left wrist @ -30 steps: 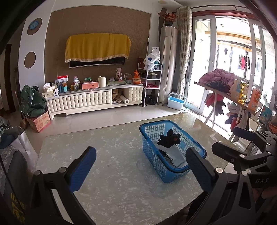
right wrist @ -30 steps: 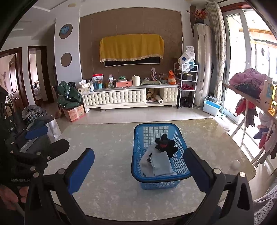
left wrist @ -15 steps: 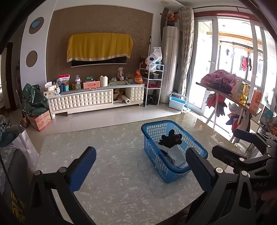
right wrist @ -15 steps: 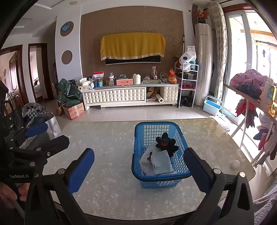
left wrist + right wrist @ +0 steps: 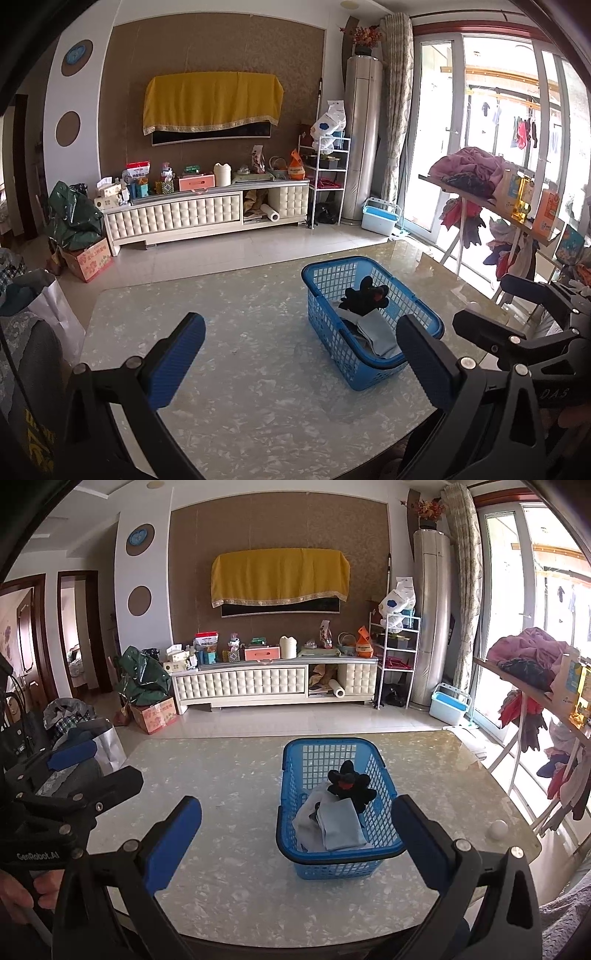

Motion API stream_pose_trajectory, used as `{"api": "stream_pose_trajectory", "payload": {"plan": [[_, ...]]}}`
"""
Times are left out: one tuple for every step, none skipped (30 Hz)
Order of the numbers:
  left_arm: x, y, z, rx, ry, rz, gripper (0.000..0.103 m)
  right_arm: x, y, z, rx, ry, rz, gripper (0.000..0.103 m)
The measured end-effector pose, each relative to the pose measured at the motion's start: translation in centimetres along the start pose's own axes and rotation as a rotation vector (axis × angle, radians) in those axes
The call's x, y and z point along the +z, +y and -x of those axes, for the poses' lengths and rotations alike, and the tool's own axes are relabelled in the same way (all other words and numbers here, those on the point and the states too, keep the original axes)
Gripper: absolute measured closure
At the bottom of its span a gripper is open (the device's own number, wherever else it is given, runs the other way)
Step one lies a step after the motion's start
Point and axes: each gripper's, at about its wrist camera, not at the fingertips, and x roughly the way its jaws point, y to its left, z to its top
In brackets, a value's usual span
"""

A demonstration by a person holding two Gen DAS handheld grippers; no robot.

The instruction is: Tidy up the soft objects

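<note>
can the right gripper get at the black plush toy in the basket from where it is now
Probably yes. The right gripper is open and empty, the basket has no lid, and the black plush toy lies on top of the folded cloths.

Daylight floods in through the glass doors [image 5: 491,147] — the panes are blown out to near white in both views, and detail beyond them washes away. Nearest the doors, the glossy table [image 5: 258,369] carries a pale sheen of glare [image 5: 458,746]; farther from the doors the room dims, and the doorway [image 5: 79,635] at the far side sits in brownish shade. Shadows on the table are soft and faint. Focus is sharp across the middle — only slight softness creeps in toward the rim. Fisheye bending curves the door frames, and a black vignette closes each corner.
</note>
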Motion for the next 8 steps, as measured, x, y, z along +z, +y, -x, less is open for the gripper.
{"api": "stream_pose_trajectory", "payload": {"plan": [[0.0,-0.05,0.02,-0.001,0.001,0.0,0.0,0.01,-0.06,-0.03,0.002,0.001,-0.002,0.0],[0.0,-0.08,0.06,-0.003,0.0,0.0,0.0,0.02,-0.13,0.0,0.003,0.002,-0.006,0.0],[0.02,-0.1,0.08,-0.005,0.0,0.0,0.0,0.02,-0.15,0.01,0.005,0.003,-0.007,0.0],[0.03,-0.11,0.08,-0.006,0.0,-0.001,0.0,0.03,-0.14,0.01,0.004,0.003,-0.009,0.0],[0.01,-0.14,0.1,-0.006,0.0,-0.001,0.0,0.03,-0.15,0.05,0.003,0.002,-0.009,0.0],[-0.01,-0.15,0.12,-0.007,0.001,-0.001,0.0,0.05,-0.16,0.11,0.004,0.002,-0.009,0.0],[0.0,-0.18,0.1,-0.009,0.003,0.001,0.0,0.04,-0.18,0.07,0.004,0.002,-0.011,0.0],[0.01,-0.13,0.02,-0.013,0.009,0.006,0.0,0.02,-0.2,0.1,0.004,0.002,-0.012,0.0]]}}
